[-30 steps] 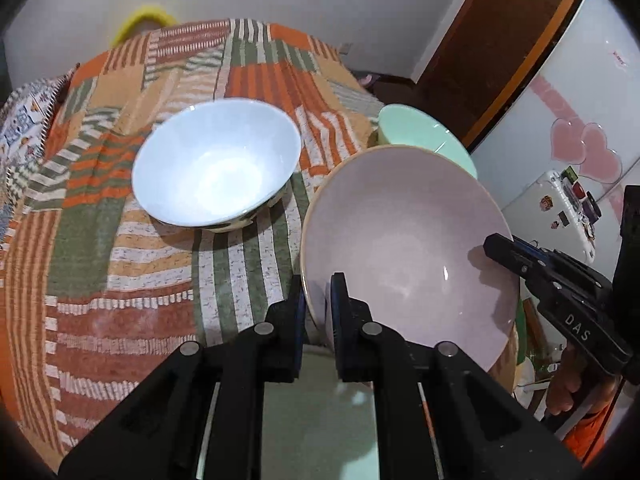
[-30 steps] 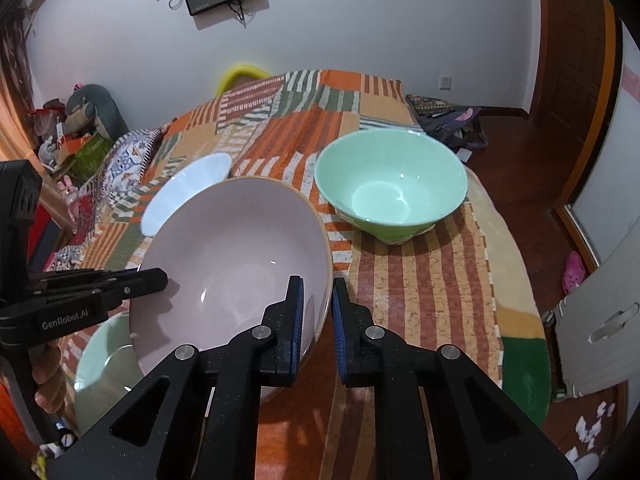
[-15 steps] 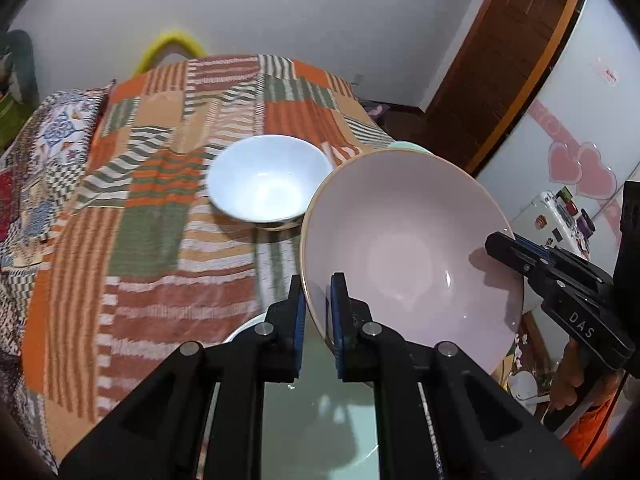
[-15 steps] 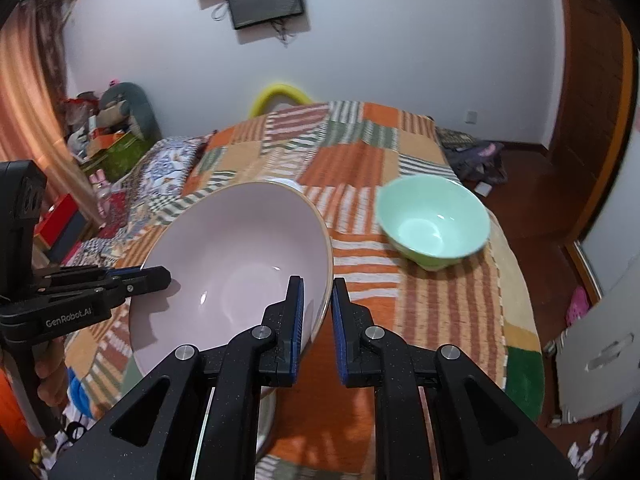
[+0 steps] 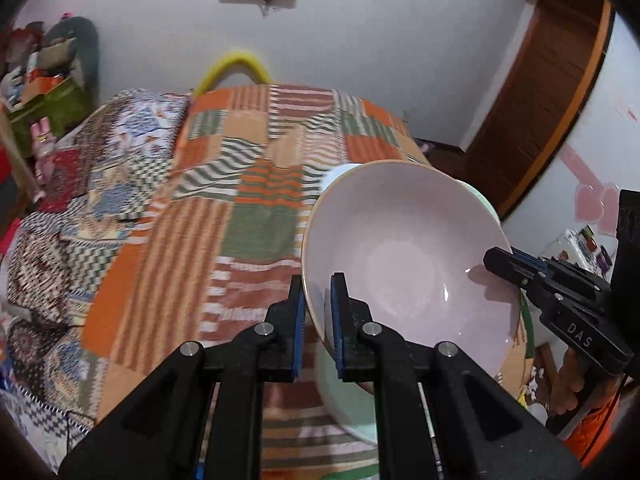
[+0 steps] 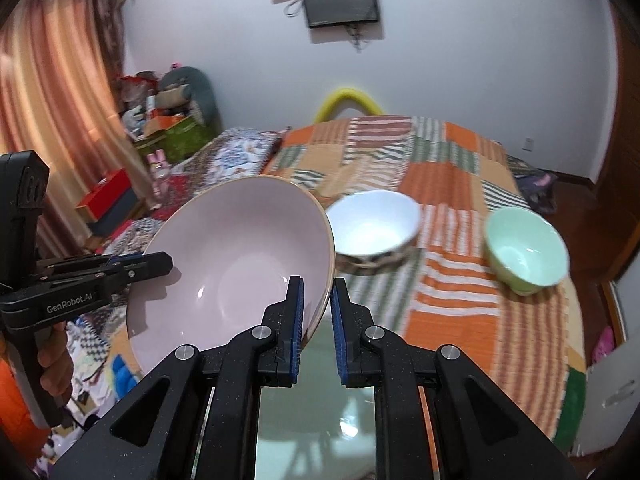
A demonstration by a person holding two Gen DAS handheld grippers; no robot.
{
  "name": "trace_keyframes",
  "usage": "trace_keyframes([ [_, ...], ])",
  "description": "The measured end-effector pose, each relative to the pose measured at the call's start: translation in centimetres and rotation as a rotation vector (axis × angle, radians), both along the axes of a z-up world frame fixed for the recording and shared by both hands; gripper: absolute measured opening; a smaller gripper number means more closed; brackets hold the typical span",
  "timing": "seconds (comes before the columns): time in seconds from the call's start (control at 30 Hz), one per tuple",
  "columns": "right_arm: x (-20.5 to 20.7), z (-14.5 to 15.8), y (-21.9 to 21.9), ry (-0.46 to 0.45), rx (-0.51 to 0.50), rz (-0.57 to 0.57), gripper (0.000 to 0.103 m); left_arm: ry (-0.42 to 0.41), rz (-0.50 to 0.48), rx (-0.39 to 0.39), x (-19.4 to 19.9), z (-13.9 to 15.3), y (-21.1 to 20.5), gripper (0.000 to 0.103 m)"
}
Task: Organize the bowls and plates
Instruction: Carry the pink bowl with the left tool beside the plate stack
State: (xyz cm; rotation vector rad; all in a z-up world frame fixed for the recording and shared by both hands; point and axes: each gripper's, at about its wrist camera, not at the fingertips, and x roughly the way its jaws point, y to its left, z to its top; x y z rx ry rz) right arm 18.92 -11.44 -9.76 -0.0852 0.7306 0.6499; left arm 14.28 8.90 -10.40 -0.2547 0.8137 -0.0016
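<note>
A large pink bowl is held up in the air between both grippers, tilted. My left gripper is shut on its near rim in the left wrist view. My right gripper is shut on the opposite rim of the pink bowl. A white bowl and a small green bowl stand on the patchwork bedspread. A pale green dish lies below the pink bowl, mostly hidden; it also shows under my right gripper.
The bed carries a striped orange and green patchwork cover. A yellow arched object stands at the bed's far end. Cluttered boxes and toys sit at the left wall. A wooden door is at the right.
Both grippers have lifted the pink bowl higher and pulled back; the bed and the white and green bowls now look smaller and farther away.
</note>
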Motion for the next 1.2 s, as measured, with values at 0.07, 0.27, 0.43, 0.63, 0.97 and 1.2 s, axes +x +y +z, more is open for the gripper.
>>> trace_keyframes([
  [0.07, -0.3, -0.2, 1.4, 0.002, 0.001, 0.026, 0.013, 0.001, 0.030, -0.001, -1.0, 0.1, 1.2, 0.011],
  [0.27, -1.1, -1.4, 4.9, 0.029, -0.007, 0.098, 0.013, 0.018, 0.098, 0.006, -3.4, -0.4, 4.1, 0.011],
  [0.43, -1.3, -3.3, 7.4, 0.082, -0.030, 0.145, 0.012, 0.048, 0.139, -0.002, -4.6, -1.9, 6.3, 0.011],
  [0.63, -2.2, -5.4, 9.6, 0.129, -0.076, 0.182, 0.012, 0.104, 0.186, -0.053, -5.5, -5.1, 8.7, 0.011],
  [0.97, -2.0, -9.0, 12.2, 0.198, -0.156, 0.194, 0.012, 0.183, 0.234, -0.093, -5.6, -9.8, 10.5, 0.011],
  [1.2, -2.1, -10.7, 13.7, 0.221, -0.204, 0.201, 0.012, 0.228, 0.267, -0.128, -5.4, -12.5, 11.7, 0.011],
])
